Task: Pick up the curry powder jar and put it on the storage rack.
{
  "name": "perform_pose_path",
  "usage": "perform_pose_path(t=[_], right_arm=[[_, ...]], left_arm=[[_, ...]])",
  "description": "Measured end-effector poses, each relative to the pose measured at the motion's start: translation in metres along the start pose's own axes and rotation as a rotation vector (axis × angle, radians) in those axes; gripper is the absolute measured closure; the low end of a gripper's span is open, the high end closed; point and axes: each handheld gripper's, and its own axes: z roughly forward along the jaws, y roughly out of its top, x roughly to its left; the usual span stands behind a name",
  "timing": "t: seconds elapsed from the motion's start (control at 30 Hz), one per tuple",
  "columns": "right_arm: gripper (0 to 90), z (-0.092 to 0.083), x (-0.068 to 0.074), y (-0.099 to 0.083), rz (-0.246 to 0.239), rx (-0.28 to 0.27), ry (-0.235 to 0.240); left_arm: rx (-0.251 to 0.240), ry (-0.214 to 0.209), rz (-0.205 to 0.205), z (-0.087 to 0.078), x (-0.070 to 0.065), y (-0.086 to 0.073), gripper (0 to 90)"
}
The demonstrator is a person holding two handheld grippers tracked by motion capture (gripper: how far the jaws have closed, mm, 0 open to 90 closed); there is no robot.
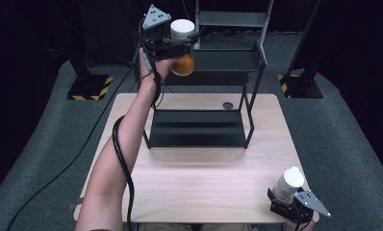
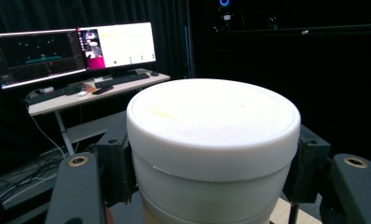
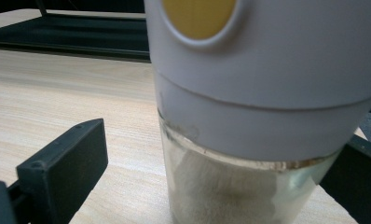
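Note:
My left gripper (image 1: 182, 45) is raised at the left end of the black rack's upper shelf (image 1: 228, 60). It is shut on a jar of orange powder (image 1: 183, 66) with a white lid (image 2: 211, 121). Its pads (image 2: 116, 163) press on the lid's sides. At the table's near right corner a second white-lidded jar (image 1: 288, 183) with pale powder (image 3: 230, 186) stands between the jaws of my right gripper (image 1: 282, 193). The left finger (image 3: 62, 163) of that gripper stands clearly apart from the glass, so it is open.
The rack's lower shelf (image 1: 199, 127) rests on the wooden table (image 1: 194, 178). A small dark disc (image 1: 227, 105) lies behind the rack. Stands with striped bases (image 1: 89, 86) flank the table. A desk with monitors (image 2: 72, 51) stands beyond.

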Motion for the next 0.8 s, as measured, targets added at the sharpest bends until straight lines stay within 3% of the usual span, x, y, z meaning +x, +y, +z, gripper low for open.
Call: perform_pose_path(t=[0.23, 0.8], right_arm=[[0.0, 0.000, 0.000, 0.000, -0.001, 0.002, 0.000], [0.0, 0.001, -0.001, 0.001, -0.001, 0.007, 0.005]], left_arm=[[-0.017, 0.007, -0.001, 0.009, 0.004, 0.000, 33.7], [0.021, 0.046, -0.016, 0.033, 0.013, 0.005, 33.7]])
